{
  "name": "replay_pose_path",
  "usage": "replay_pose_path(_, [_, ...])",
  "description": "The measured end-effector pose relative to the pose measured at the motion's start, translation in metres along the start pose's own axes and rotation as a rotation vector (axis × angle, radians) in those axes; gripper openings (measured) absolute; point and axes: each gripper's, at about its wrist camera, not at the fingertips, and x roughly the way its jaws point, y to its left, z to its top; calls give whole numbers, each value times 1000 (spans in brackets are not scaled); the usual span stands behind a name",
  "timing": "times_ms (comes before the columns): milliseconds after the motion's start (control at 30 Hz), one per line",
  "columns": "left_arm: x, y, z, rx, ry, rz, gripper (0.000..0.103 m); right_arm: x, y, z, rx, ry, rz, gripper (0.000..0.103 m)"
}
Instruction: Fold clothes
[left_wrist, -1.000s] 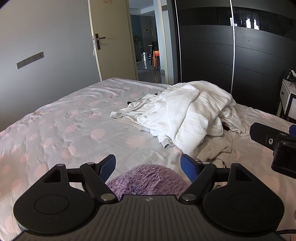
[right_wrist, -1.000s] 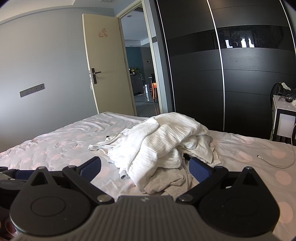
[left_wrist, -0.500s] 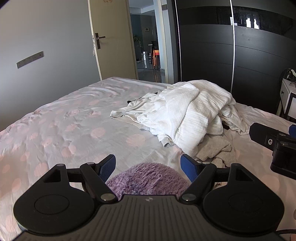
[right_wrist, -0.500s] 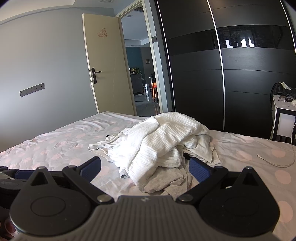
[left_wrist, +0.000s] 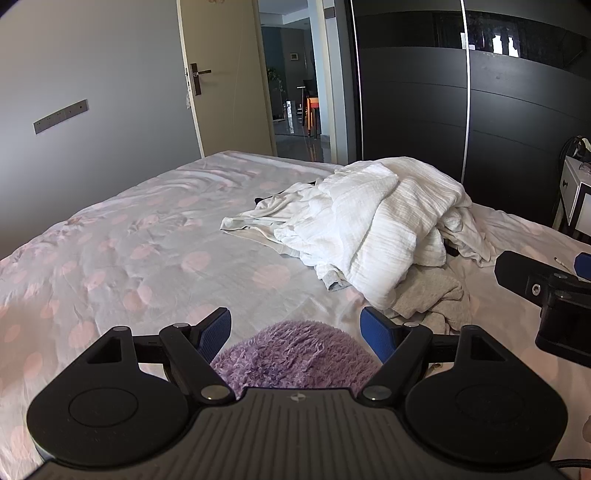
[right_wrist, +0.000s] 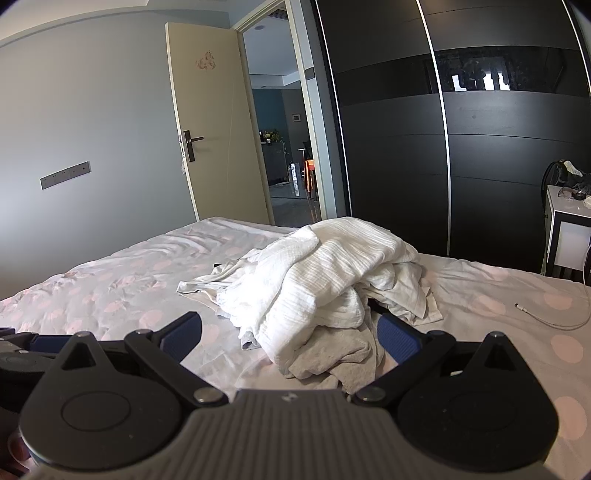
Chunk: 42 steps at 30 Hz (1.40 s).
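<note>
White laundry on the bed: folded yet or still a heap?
Unfolded. The white laundry lies crumpled in a heap on the bed, over a grey garment. Both tongs open, holding nothing.

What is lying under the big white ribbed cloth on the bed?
Under the white ribbed cloth, a grey crumpled garment sticks out at the near side, and a thin cream garment spreads out to its left. A dark item shows slightly. Anything deeper is covered.

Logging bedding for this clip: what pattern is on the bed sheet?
Pale grey bed sheet with soft pink dots, clearest in the left wrist view.
</note>
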Motion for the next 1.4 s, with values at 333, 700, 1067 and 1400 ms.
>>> replay_pose_path(333, [1,0,0,0,6,0,77,-3,1,1,-7,7,6,102])
replay_pose_path(700, [1,1,0,4,12,-2,77,-1,2,2,-7,12,3,102])
replay_pose_path(1067, [5,0,-1,7,25,-2,77,3,0,-1,-8,25,11,102])
replay_pose_path(1400, [12,10,-4,2,43,15,77,11,2,-5,-36,46,43,102])
